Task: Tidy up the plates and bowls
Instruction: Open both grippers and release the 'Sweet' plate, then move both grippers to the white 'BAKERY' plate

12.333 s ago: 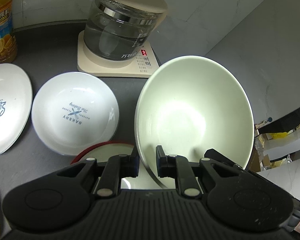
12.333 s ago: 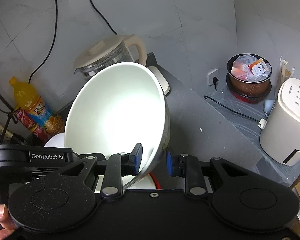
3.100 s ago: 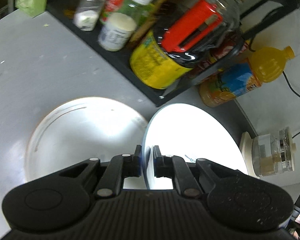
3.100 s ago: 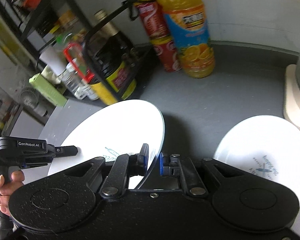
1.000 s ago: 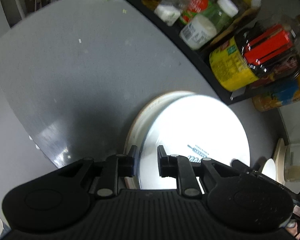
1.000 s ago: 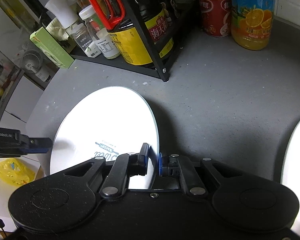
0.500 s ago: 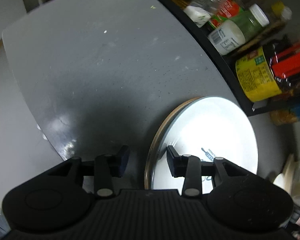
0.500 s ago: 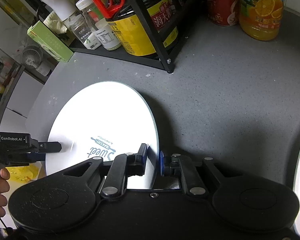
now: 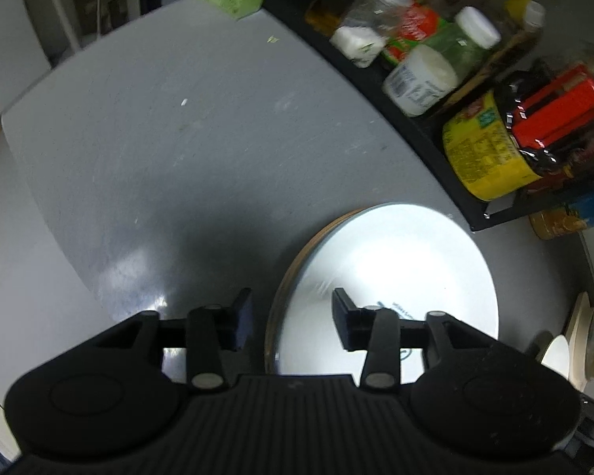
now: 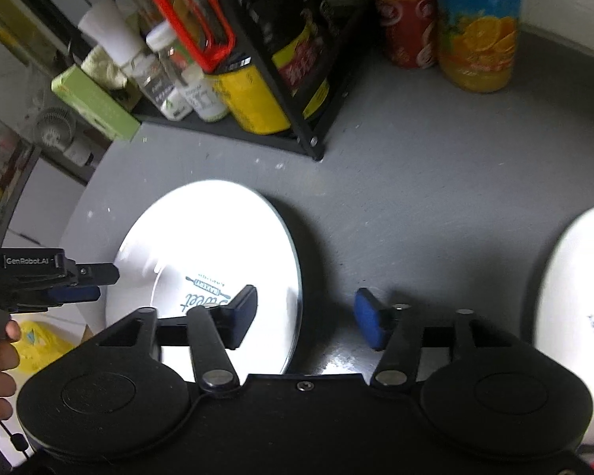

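Note:
A white plate (image 9: 396,261) with a blue bakery print lies flat on a second plate whose brownish rim (image 9: 285,277) shows at its left. My left gripper (image 9: 293,318) straddles that left edge, its jaws opening, pads off the plate. In the right wrist view the same plate (image 10: 206,245) lies on the grey counter. My right gripper (image 10: 307,316) stands over the plate's right edge, jaws opening wide, the rim between them untouched. The left gripper (image 10: 99,283), in a person's hand, shows at the plate's far side. A white printed bowl (image 10: 574,277) sits to the right.
A black rack (image 10: 225,128) of bottles and jars stands behind the plates, with a green box (image 10: 95,107) at its left end. An orange juice bottle (image 10: 479,27) and a red can (image 10: 404,19) stand further right. The counter's edge (image 9: 51,182) drops off left of the plates.
Both grippers were shut on the white plate's edges a second ago. Both have let go and spread their jaws, and the plate now rests flat on the lower plate.

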The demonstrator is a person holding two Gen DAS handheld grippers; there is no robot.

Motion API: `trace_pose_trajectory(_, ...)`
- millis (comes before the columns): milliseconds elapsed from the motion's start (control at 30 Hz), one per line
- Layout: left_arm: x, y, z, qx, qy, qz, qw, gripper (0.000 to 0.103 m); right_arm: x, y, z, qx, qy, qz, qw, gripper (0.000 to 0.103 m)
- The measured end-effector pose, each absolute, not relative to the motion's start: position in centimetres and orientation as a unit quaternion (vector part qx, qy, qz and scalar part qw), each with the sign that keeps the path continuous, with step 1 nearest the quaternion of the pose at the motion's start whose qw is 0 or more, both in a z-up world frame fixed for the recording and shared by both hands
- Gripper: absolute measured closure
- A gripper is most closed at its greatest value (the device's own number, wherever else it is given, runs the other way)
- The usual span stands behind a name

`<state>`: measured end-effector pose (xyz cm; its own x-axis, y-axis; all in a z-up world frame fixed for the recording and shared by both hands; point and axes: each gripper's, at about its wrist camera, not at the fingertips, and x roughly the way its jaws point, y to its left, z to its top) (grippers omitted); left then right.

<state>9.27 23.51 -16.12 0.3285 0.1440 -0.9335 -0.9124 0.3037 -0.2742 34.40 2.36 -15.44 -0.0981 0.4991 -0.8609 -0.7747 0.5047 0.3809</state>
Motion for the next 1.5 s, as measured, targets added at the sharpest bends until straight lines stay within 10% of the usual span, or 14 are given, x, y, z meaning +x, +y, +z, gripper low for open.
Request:
trace_pose_trajectory(267, 12.9, 21.3, -14.1, -0.408, 0.441, 0.361, 0.713, 0.032, 36.4, -1.5, -12.9, -0.084, 0.554, 0.454, 0.693, 0.019)
trace_pose_trajectory(1500, 30.8, 8.7, -13.9, -0.316, 0.519, 0.152, 0.780, 0.030, 42.9, -18.1, -12.2, 0.026, 0.564, 0.256, 0.785, 0.017)
